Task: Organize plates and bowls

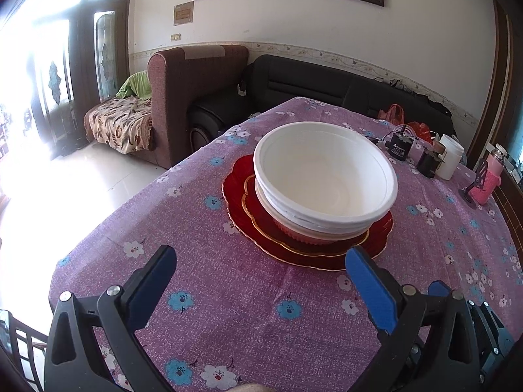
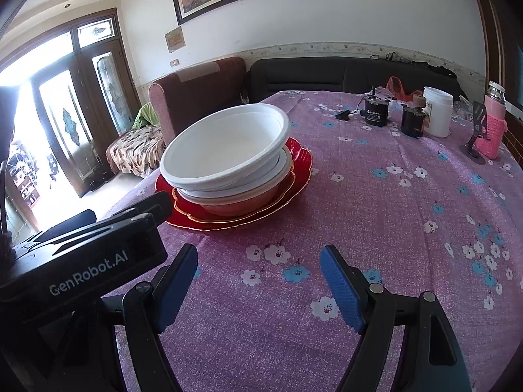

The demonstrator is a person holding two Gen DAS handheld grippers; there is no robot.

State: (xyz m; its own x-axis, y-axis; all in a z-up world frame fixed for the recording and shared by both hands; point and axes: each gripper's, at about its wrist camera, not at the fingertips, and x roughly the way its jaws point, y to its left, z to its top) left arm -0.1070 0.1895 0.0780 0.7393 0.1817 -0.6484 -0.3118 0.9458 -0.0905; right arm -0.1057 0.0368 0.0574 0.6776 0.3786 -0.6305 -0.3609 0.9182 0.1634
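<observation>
A stack of white bowls sits on stacked red plates with gold rims, on the purple flowered tablecloth. The top bowl sits slightly tilted in the right wrist view, on the red plates. My left gripper is open and empty, just in front of the plates. My right gripper is open and empty, in front and to the right of the stack. The left gripper's body shows at the left of the right wrist view.
At the table's far right stand a black motor, a dark jar, a white tub, a pink bottle and a phone stand. Sofas lie beyond the table's far edge.
</observation>
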